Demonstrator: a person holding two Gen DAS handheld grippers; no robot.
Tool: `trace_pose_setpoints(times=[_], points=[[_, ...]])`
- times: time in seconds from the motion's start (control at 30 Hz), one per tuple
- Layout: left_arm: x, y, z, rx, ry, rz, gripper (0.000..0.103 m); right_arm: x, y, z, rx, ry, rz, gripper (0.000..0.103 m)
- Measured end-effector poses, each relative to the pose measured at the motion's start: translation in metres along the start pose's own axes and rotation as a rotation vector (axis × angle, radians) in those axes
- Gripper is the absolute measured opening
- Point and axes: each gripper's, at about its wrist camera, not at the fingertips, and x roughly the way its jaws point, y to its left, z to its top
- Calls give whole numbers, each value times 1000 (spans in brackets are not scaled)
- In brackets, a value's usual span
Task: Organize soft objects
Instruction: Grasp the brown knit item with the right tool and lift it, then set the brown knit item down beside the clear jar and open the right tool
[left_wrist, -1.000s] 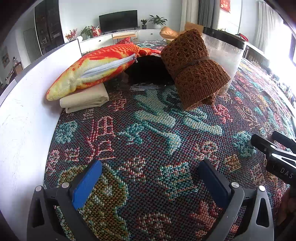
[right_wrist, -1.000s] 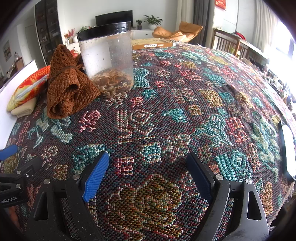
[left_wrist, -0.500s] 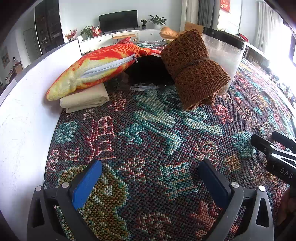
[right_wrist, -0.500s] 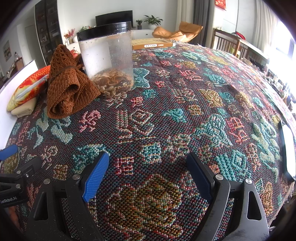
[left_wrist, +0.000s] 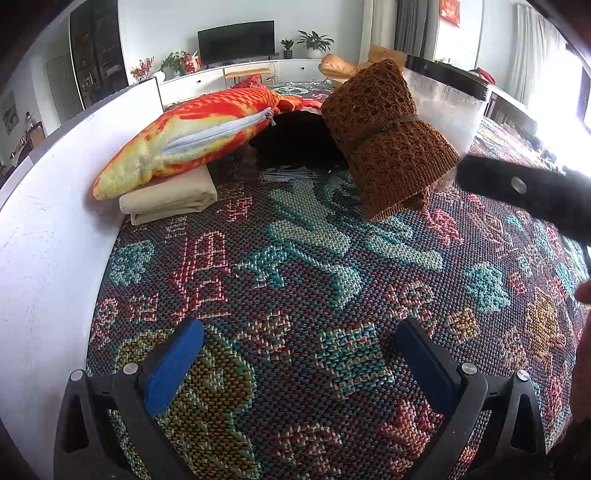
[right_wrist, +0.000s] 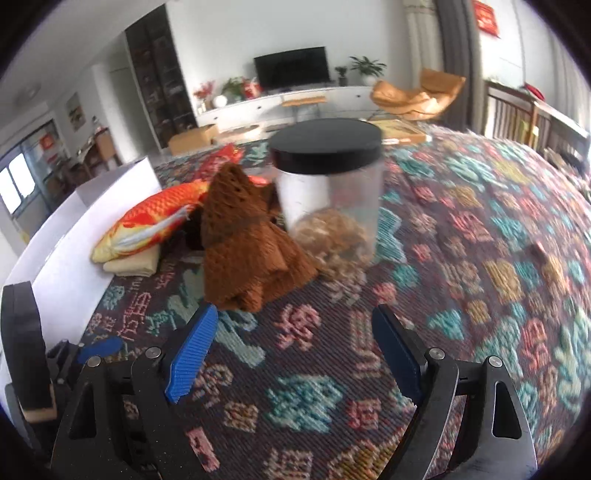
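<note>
A brown knitted bundle (left_wrist: 388, 144) tied with a cord leans against a clear jar (left_wrist: 447, 107) with a black lid; the bundle (right_wrist: 247, 251) and jar (right_wrist: 328, 199) also show ahead in the right wrist view. An orange fish-shaped plush (left_wrist: 195, 133) rests on a folded cream cloth (left_wrist: 170, 197) by the white wall, with a black soft item (left_wrist: 295, 140) behind. My left gripper (left_wrist: 295, 365) hangs open over the patterned cloth, empty. My right gripper (right_wrist: 291, 350) is open and empty, just short of the bundle; one of its fingers (left_wrist: 517, 188) crosses the left wrist view's right side.
A white upright panel (left_wrist: 48, 229) borders the table's left side. The woven patterned tablecloth (right_wrist: 480, 258) stretches wide to the right. A living room with a television and an orange chair lies beyond.
My right gripper has risen and swung left and forward toward the bundle and jar, which now stand nearer and centred; its finger now reaches up into the left wrist view. The left gripper kept still.
</note>
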Motion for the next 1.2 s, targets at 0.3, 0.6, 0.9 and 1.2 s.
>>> trace_pose_setpoints(times=[0.3,0.6,0.9,1.2], points=[[-1,1,0,-1,0,0,103,70,57,33,-192,143,-79,60],[1,0,0,0,0,3,103,-44,25,-9,-94,86,54,59],[0,-2,0,0,2,7,103,-50,-74,-11,148,30,-167,60],[0,-2,0,0,1,7,103,5,-104,-5,201,87,-254,78]])
